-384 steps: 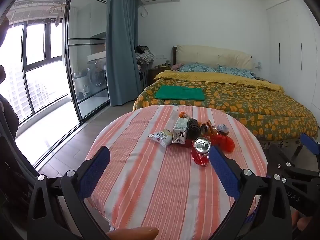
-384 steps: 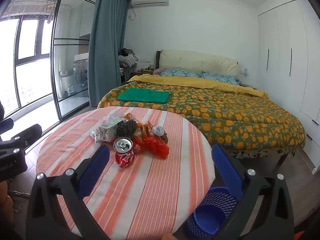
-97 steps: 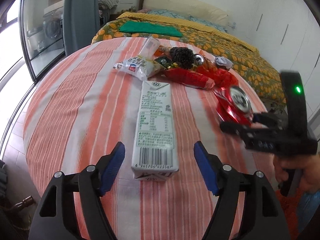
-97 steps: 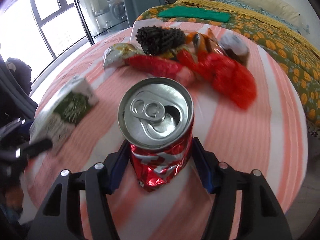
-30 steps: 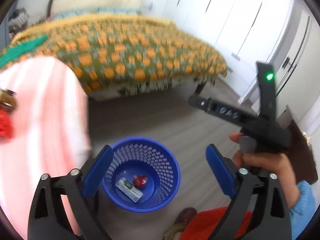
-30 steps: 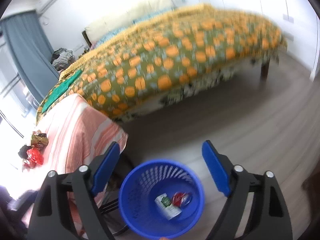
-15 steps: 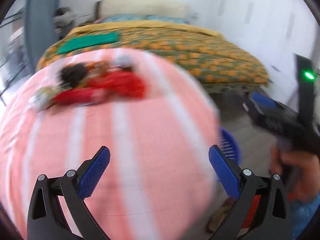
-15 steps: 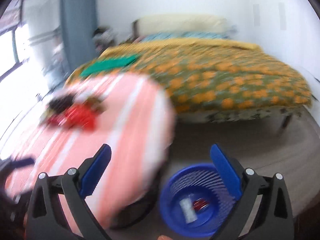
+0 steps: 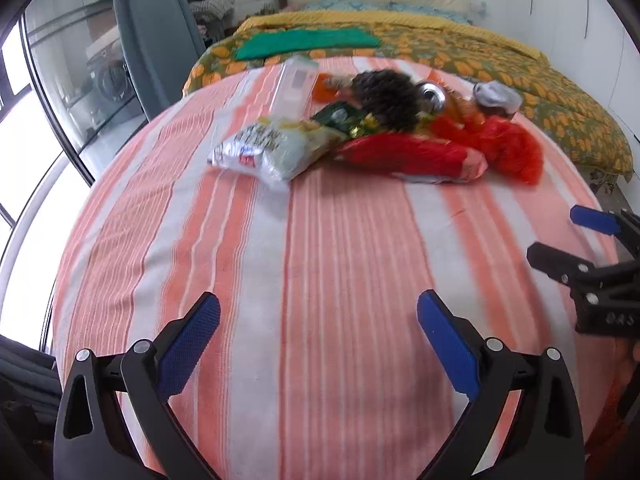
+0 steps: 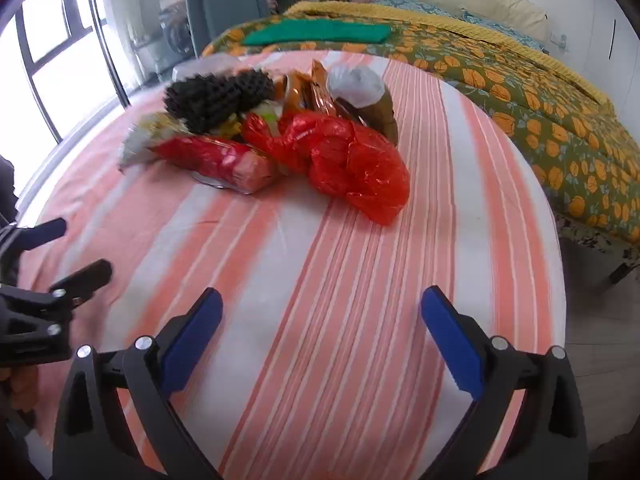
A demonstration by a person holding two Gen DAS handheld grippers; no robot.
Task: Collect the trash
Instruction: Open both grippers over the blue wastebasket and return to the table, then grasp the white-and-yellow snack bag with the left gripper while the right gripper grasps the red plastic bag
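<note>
A: Back over the round table with the orange-and-white striped cloth (image 9: 320, 264), away from the blue basket seen a second ago, which is now out of both views. Carton and can gone from the tabletop, so two pieces binned, the rest still to fetch.

B: Left gripper (image 9: 318, 344) spread wide, nothing between the blue pads. Right gripper (image 10: 322, 336) equally wide, equally empty. Both hovering over bare cloth at the near edge of the table, well short of the heap.

A: Remaining trash heaped toward the far side of the table: white-and-yellow crinkled snack bag (image 9: 276, 146), long red foil packet (image 9: 412, 158), crumpled red plastic bag (image 10: 348, 164), black knobbly foam piece (image 10: 218, 94).

B: Also behind those on the table: clear plastic box (image 9: 294, 84), silver can top (image 9: 431, 95), white wad (image 10: 355, 82), orange foil wrappers (image 10: 308, 88).

A: Nothing blocking the reach. Heap tangled, though; pieces overlapping, likely to drag neighbours. Beyond the table, only the bed with the orange-patterned cover (image 10: 520, 80).
</note>
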